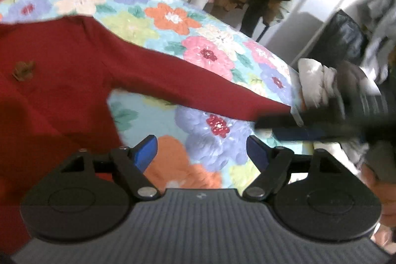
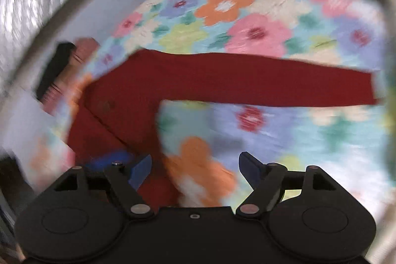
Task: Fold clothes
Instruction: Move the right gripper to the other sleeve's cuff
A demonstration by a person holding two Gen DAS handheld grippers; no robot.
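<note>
A red sweater (image 1: 57,81) lies on a floral bedspread (image 1: 210,61), one sleeve (image 2: 259,78) stretched sideways. The left gripper (image 1: 201,149) hovers with jaws spread, holding nothing. The right gripper (image 2: 195,166) is also spread and empty, seemingly near the cuff. Both views are blurred, so a hasty grab could miss the cuff or pinch the bedspread too.

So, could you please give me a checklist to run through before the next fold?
1. Left gripper open and empty: ok.
2. Right gripper open and empty: ok.
3. Red sweater body lying on the floral quilt: ok.
4. Sleeve folded over the body: not ok, it lies stretched out sideways.
5. Other sleeve's position: cannot tell, out of view.
6. Sharp view for aiming: not ok, both views are blurred.
</note>
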